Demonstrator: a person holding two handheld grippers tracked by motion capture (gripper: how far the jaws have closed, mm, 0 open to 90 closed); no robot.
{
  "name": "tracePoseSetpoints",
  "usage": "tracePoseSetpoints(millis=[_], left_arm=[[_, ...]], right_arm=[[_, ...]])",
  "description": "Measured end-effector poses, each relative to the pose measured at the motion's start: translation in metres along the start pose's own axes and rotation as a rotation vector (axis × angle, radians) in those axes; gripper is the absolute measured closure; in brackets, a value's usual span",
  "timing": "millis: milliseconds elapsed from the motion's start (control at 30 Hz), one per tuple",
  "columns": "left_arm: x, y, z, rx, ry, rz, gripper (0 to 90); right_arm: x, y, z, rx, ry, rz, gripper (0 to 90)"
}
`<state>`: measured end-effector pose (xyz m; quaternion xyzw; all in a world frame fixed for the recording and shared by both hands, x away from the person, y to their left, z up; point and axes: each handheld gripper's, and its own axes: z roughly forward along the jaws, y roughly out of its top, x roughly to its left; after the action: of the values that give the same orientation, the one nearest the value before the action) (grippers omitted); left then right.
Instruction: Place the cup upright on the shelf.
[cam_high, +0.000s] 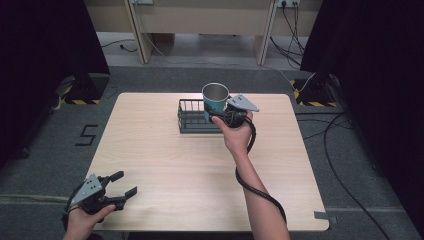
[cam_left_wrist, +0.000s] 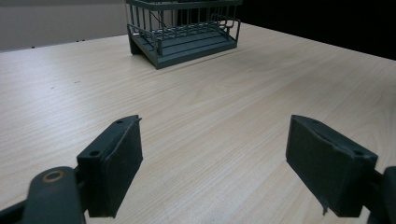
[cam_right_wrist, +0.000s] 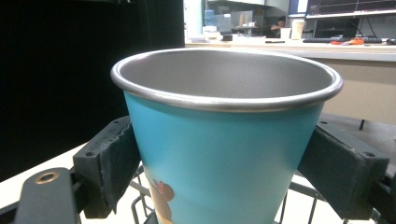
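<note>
Left claw (cam_high: 121, 190) held low at the near left corner of the tabletop (cam_high: 165, 165), jaws spread wide, gripping nothing. Farther along, toward the far middle, dark wire basket (cam_high: 192, 118) sat on the wood. Teal metal cup (cam_high: 215, 99) hung upright above the basket's right end, clamped around its sides by the right claw (cam_high: 214, 113), rim level, inside bare steel.

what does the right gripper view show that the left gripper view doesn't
Right gripper view: the teal cup with its steel rim, upright and clamped between the right gripper pads, a print low on its side. Left gripper view: the left gripper open over bare wooden table, nothing between its pads. Both: the dark wire basket, under the cup in the right gripper view.
</note>
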<state>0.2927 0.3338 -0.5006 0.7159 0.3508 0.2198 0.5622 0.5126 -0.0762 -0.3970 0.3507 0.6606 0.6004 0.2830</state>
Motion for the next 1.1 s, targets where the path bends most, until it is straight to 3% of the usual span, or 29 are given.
tracePoseSetpoints(millis=[700,1100], left_arm=[[0.0,0.0,0.0,-0.002,-0.002,-0.006,18.0],[0.0,0.0,0.0,-0.003,-0.004,-0.009,18.1]], right_arm=[[-0.014,0.001,0.022,0.025,-0.045,0.007,16.5],[-0.013,0.002,0.034,0.035,-0.05,0.013,16.5]])
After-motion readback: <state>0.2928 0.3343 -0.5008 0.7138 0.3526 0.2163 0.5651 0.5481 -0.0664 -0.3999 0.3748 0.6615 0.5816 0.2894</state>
